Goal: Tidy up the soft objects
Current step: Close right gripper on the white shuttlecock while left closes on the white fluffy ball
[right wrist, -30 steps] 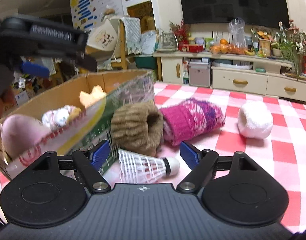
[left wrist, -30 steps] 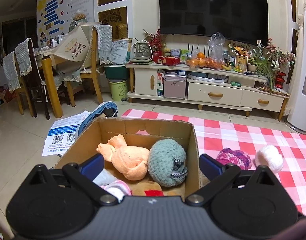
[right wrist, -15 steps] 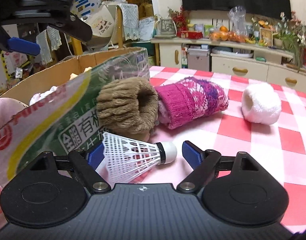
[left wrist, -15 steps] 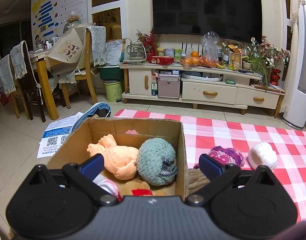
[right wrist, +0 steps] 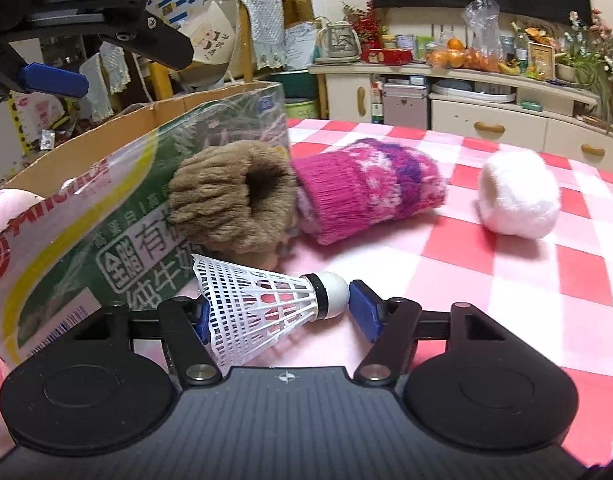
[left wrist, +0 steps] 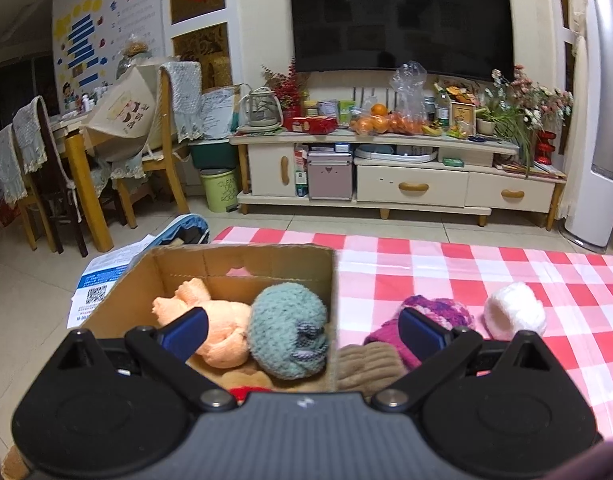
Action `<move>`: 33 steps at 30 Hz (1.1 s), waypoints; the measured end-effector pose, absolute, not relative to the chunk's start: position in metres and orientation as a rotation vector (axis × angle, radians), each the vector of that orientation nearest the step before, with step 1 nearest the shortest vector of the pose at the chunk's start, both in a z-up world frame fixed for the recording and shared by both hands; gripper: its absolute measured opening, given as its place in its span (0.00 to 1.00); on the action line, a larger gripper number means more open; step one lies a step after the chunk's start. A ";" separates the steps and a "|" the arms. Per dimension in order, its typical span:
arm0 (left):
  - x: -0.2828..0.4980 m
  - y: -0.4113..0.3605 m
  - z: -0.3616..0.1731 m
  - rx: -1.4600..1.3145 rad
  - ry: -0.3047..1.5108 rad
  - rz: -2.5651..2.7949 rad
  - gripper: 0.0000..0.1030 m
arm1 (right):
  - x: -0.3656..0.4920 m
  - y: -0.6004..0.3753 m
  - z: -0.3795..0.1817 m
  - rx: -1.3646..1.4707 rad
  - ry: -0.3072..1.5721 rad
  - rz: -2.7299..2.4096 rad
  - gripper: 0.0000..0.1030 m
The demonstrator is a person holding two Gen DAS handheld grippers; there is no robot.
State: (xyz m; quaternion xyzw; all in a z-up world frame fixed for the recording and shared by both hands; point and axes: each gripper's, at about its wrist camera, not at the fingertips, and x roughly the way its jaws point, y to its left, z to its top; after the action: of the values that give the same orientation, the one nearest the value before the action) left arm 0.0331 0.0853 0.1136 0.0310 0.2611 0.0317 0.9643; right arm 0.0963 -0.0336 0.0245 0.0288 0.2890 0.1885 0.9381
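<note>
A cardboard box (left wrist: 242, 256) holds an orange knit piece (left wrist: 222, 332) and a teal knit hat (left wrist: 286, 332). My left gripper (left wrist: 302, 320) hovers open over the box's near right corner with nothing between its fingers. Beside the box, on the red checked cloth, lie a brown knit cuff (right wrist: 226, 200), a magenta knit hat (right wrist: 366, 188) and a white fluffy ball (right wrist: 518, 196). A white plastic shuttlecock (right wrist: 266, 304) lies crosswise between the jaws of my right gripper (right wrist: 280, 314), which are closing. The right pad meets its cork and the left pad sits at its skirt.
The box's printed side wall (right wrist: 106, 208) stands close on the left of the right gripper. The left gripper's blue finger (right wrist: 54, 80) hangs above that box. Beyond the cloth (left wrist: 466, 264) are tiled floor, a paper sheet (left wrist: 102, 280), a TV cabinet (left wrist: 386, 184) and dining chairs (left wrist: 154, 152).
The right gripper has come down closer to the shuttlecock, and its jaws have narrowed from wide apart to its two ends. The left gripper drifted right, bringing the brown cuff into its view.
</note>
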 end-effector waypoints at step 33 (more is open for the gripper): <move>0.076 -0.076 0.041 0.114 0.585 -0.145 0.95 | 0.074 -0.229 0.039 0.111 0.554 -0.031 0.78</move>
State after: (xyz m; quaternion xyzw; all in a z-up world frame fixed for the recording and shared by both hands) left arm 0.0760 -0.0764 0.0411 0.0559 0.2881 -0.0714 0.9533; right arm 0.0737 -0.2287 0.0389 0.0545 0.2733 -0.0153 0.9603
